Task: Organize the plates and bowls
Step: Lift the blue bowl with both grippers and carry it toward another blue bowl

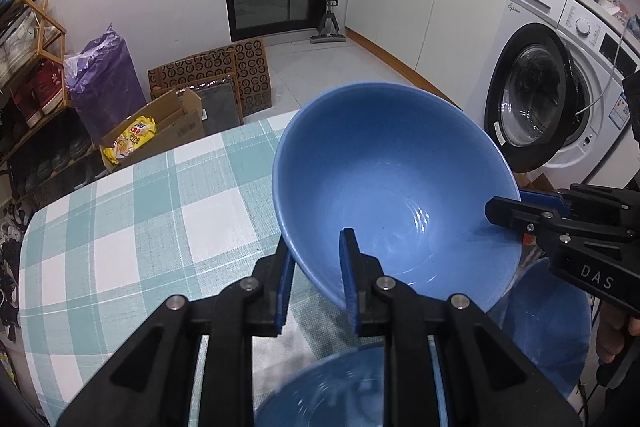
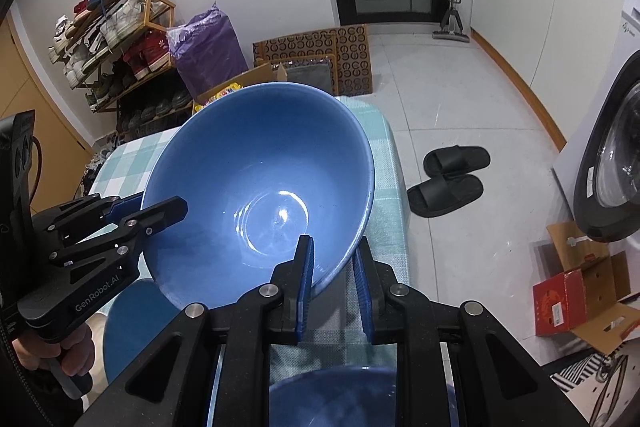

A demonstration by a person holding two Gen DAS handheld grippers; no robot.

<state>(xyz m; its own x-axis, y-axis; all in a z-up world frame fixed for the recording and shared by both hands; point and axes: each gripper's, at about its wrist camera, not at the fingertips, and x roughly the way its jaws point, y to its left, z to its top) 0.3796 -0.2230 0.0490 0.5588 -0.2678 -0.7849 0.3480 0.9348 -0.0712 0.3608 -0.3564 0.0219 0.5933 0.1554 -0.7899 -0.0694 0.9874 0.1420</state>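
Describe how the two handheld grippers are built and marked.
Both are black angular linkage frames with silver pivot pins and blue ribbed finger pads. The left gripper reads "GenRobot.AI" in the right wrist view; the right gripper shows "DAS" in the left wrist view.

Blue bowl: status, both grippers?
Left gripper and right gripper both shut on large blue ceramic bowl, opposite rims. Bowl tilted above checked tablecloth. More blue dishes below.

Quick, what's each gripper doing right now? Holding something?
Left gripper: shut on the rim of the big blue bowl.
Right gripper: shut on the opposite rim of the same bowl, which is tilted above the table.
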